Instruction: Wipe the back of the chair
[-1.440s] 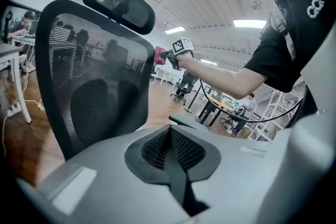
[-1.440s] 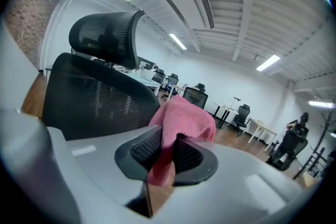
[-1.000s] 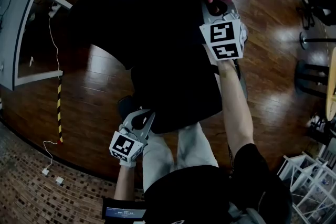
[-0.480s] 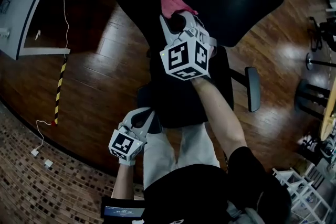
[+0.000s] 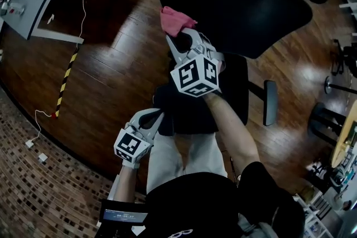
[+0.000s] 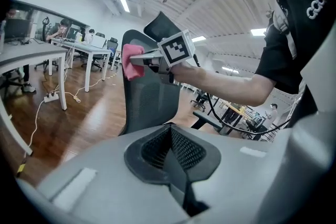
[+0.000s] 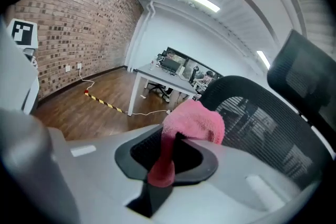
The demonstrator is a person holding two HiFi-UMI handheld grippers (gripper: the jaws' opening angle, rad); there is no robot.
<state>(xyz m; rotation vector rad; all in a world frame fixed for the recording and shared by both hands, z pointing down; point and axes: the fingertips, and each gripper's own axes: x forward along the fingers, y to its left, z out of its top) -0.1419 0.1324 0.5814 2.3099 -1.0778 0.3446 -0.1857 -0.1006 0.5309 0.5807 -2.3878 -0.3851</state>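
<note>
Head view: the right gripper (image 5: 177, 37) has moved left across the chair back (image 5: 245, 8). Its fingers clench the pink cloth (image 5: 175, 19) at the back's left edge.
Left gripper view: the left gripper (image 6: 177, 165) has its fingers pressed together on nothing.
Right gripper view: the cloth hides the fingertips.

- Pink fluffy cloth (image 5: 174, 19), plain.
- Black mesh chair back (image 5: 240, 8).
- Light grey left tool (image 5: 156, 118) and right tool (image 5: 178, 36), both with black-and-white square-marker cubes.
- Glossy brown plank floor (image 5: 111, 81).
- Yellow-and-black striped floor tape (image 5: 65, 82).

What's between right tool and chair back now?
Only the fluffy pink cloth, clamped in the right tool, beside the black mesh chair back; seen in right gripper view.
</note>
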